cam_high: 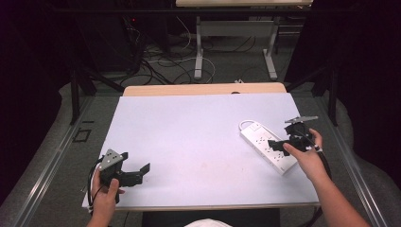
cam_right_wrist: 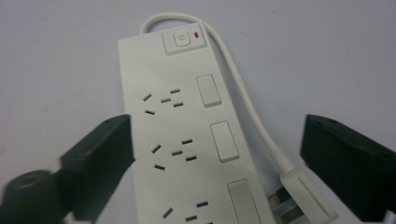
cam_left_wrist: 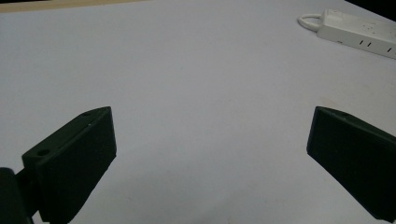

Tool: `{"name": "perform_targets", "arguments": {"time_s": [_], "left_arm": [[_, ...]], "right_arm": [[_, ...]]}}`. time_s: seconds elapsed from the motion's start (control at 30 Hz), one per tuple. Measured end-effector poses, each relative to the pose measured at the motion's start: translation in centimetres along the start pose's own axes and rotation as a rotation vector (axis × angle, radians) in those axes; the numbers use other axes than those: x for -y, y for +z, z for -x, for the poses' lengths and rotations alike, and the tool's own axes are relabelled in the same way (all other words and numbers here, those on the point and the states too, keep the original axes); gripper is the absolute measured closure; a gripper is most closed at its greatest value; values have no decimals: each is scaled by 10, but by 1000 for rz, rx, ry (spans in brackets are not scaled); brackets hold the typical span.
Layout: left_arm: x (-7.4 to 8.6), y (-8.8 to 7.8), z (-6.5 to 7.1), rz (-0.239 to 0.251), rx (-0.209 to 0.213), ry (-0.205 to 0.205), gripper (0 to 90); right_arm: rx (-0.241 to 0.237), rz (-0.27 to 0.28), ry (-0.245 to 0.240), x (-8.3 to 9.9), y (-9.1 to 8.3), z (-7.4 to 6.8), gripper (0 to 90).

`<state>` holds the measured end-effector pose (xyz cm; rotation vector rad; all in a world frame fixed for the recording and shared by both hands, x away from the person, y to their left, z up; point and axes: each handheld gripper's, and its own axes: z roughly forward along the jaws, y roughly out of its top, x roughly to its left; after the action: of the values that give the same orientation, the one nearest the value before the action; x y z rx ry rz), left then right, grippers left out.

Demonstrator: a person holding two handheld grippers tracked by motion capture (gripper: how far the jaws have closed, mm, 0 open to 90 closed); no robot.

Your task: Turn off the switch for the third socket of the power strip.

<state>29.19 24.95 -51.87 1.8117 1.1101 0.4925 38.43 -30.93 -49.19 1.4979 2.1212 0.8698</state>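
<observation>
A white power strip (cam_high: 267, 146) lies at the right of the white table (cam_high: 189, 137), with a short white cable looped around its far end. In the right gripper view the power strip (cam_right_wrist: 187, 126) shows a switch with a red light, several sockets, and its white plug (cam_right_wrist: 303, 196) lying alongside. My right gripper (cam_high: 279, 144) hovers over the strip, open, its jaws standing wide on either side of the strip's body (cam_right_wrist: 217, 154). My left gripper (cam_high: 142, 172) rests near the table's front left corner, open and holding nothing (cam_left_wrist: 210, 154). The left gripper view catches the power strip (cam_left_wrist: 359, 30) far off.
The table's wooden far edge (cam_high: 203, 89) borders a floor with tangled cables (cam_high: 165, 66) and another table's metal legs (cam_high: 198, 47). Dark rails run along both sides of the table.
</observation>
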Motion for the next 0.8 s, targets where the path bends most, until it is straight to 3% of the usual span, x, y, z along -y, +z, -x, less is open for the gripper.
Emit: {"name": "perform_targets", "arguments": {"time_s": [0.13, 0.23, 0.8], "left_arm": [[0, 0, 0, -1, 0, -1, 12], [0, 0, 0, -1, 0, 0, 12], [0, 1, 0, -3, 5, 1, 13]], "right_arm": [[8, 48, 9, -1, 1, -7, 0], [-15, 61, 1, -1, 1, -12, 0], [-43, 122, -51, -3, -12, -35, 0]]}}
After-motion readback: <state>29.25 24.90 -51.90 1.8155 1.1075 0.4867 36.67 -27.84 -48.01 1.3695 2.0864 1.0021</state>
